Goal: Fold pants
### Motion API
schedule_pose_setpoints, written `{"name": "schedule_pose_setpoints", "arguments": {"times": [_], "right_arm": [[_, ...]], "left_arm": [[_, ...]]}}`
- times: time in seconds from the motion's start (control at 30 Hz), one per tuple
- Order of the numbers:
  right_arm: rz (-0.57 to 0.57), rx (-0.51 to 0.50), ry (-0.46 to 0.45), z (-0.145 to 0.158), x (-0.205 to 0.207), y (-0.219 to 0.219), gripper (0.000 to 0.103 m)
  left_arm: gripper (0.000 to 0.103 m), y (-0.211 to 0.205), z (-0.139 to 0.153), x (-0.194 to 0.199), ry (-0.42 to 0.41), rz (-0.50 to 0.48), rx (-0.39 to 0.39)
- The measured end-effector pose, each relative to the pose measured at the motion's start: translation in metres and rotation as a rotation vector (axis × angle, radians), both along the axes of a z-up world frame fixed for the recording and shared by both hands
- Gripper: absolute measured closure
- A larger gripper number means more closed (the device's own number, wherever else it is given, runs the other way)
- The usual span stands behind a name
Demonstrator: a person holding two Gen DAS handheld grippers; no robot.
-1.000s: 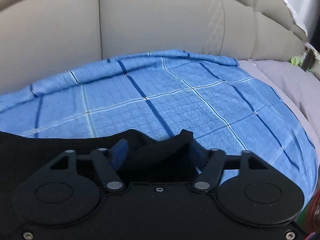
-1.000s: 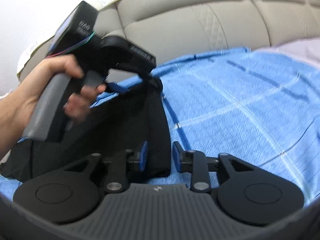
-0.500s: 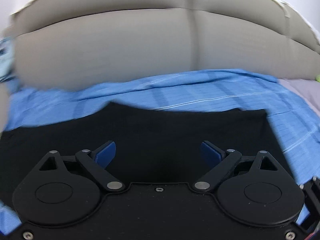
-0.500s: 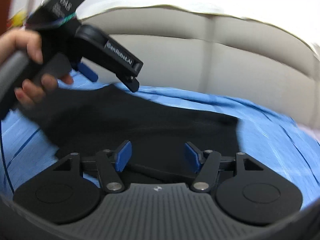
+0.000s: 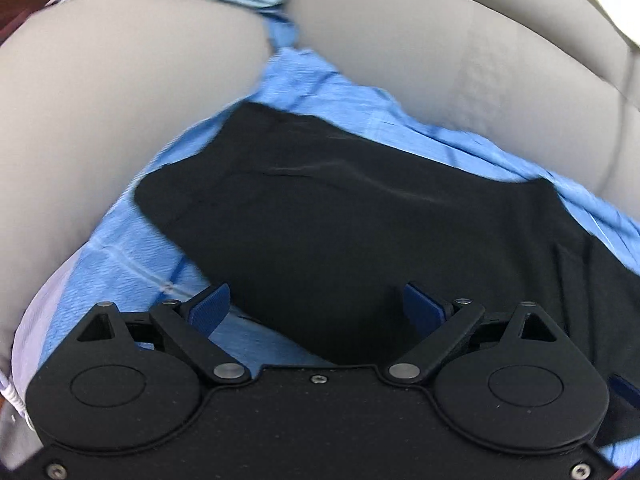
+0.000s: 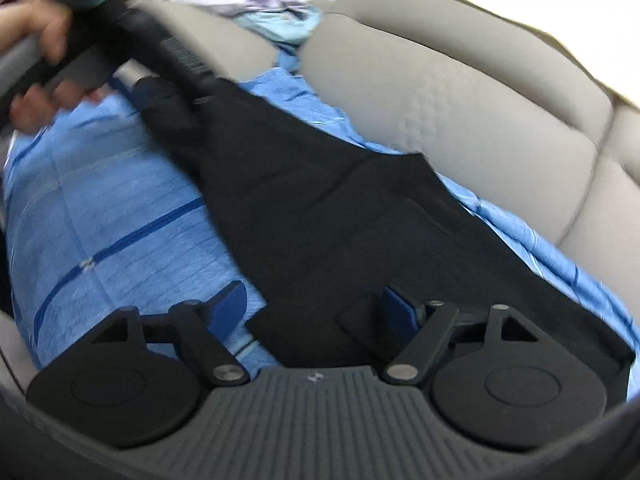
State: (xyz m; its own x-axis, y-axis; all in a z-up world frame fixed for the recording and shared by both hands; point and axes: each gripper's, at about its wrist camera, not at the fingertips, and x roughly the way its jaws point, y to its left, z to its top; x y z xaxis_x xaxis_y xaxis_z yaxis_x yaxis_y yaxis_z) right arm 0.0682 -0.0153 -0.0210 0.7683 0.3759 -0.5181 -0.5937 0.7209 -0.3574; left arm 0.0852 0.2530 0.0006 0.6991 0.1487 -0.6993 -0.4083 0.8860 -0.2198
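The black pants (image 5: 360, 220) lie folded on a blue checked sheet (image 5: 120, 256) on a beige sofa. In the left wrist view my left gripper (image 5: 316, 308) is open and empty, hovering over the near edge of the pants. In the right wrist view the pants (image 6: 328, 208) stretch diagonally from far left to near right. My right gripper (image 6: 316, 308) is open over their near end, its right finger (image 6: 396, 312) over the cloth. The left gripper also shows in the right wrist view (image 6: 160, 92), held in a hand at the far end of the pants.
Beige sofa back cushions (image 5: 480, 60) rise right behind the pants, and another cushion (image 5: 100, 120) stands at the left. A pile of light clothes (image 6: 256, 0) lies on top of the sofa back. The blue sheet (image 6: 112, 216) extends to the left.
Both grippers have let go of the pants and opened. Both have swung left, so the view now turns toward the sofa corner. The pants lie flat on the sheet.
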Motion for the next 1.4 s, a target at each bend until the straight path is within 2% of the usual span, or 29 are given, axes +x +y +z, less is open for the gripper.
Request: {"name": "schedule_pose_setpoints", "arguments": {"times": [0.13,0.2,0.27,0.3,0.37,0.43,0.47,0.57,0.6,0.63,0.67,0.7,0.73,0.77,0.87,0.97,1.07,1.13,1.17,1.2,1.27,1.4], "right_arm": [[-0.086,0.131,0.073,0.005,0.012,-0.020,0.019],[-0.102,0.208,0.142,0.008,0.016,-0.028,0.020],[-0.091,0.336,0.199,0.016,0.020,-0.038,0.019],[-0.120,0.399,0.211,0.022,0.025,-0.043,0.015],[-0.252,0.444,0.182,0.030,0.042,-0.042,0.013],[-0.369,0.361,0.123,0.030,0.065,-0.025,0.013],[-0.385,0.316,0.114,0.027,0.076,-0.014,0.011],[-0.458,0.198,0.137,0.006,0.106,0.014,0.008],[-0.482,0.238,0.109,0.005,0.107,0.014,0.021],[-0.523,0.261,0.098,0.006,0.112,0.014,0.028],[-0.555,0.273,0.087,0.009,0.115,0.013,0.065],[-0.596,0.270,0.071,0.012,0.117,0.012,0.094],[-0.610,0.283,0.084,0.014,0.126,0.011,0.095],[-0.609,0.305,0.106,0.015,0.134,0.008,0.095],[-0.641,0.291,0.082,0.018,0.156,0.008,0.095],[-0.644,0.403,0.084,0.021,0.162,-0.002,0.095],[-0.517,0.352,0.131,0.013,0.162,0.004,0.093],[-0.429,0.373,0.151,0.015,0.150,0.005,0.087],[-0.391,0.387,0.177,0.015,0.144,0.004,0.072],[-0.376,0.382,0.185,0.016,0.139,0.003,0.050],[-0.358,0.360,0.181,0.016,0.124,0.000,0.031],[-0.329,0.334,0.129,0.023,0.090,-0.012,0.027]], "left_arm": [[0.010,0.025,-0.010,-0.004,-0.023,0.080,-0.031],[0.010,0.025,-0.012,-0.002,-0.037,0.098,-0.049],[0.010,0.031,-0.014,-0.004,-0.053,0.107,-0.057],[0.010,0.033,-0.015,-0.005,-0.058,0.113,-0.054],[0.010,0.037,-0.017,-0.003,-0.061,0.131,-0.049],[0.010,0.040,-0.017,-0.004,-0.067,0.146,-0.052],[0.010,0.040,-0.018,-0.001,-0.070,0.150,-0.057],[0.010,0.042,-0.018,0.000,-0.085,0.154,-0.061],[0.010,0.042,-0.018,0.000,-0.088,0.157,-0.061],[0.010,0.043,-0.018,0.000,-0.090,0.160,-0.060],[0.010,0.044,-0.019,-0.001,-0.094,0.162,-0.059],[0.010,0.045,-0.020,-0.001,-0.097,0.165,-0.055],[0.010,0.046,-0.021,0.000,-0.101,0.169,-0.050],[0.010,0.046,-0.022,0.000,-0.104,0.172,-0.047],[0.010,0.050,-0.021,-0.003,-0.116,0.198,-0.068],[0.010,0.056,-0.020,-0.009,-0.138,0.237,-0.099],[0.008,0.060,-0.022,-0.012,-0.136,0.265,-0.118],[0.005,0.057,-0.023,-0.011,-0.133,0.255,-0.111],[0.003,0.057,-0.023,-0.010,-0.130,0.251,-0.109],[0.001,0.057,-0.023,-0.008,-0.130,0.249,-0.113],[0.001,0.059,-0.025,-0.004,-0.162,0.257,-0.127],[0.001,0.070,-0.030,0.012,-0.200,0.278,-0.136]]}}
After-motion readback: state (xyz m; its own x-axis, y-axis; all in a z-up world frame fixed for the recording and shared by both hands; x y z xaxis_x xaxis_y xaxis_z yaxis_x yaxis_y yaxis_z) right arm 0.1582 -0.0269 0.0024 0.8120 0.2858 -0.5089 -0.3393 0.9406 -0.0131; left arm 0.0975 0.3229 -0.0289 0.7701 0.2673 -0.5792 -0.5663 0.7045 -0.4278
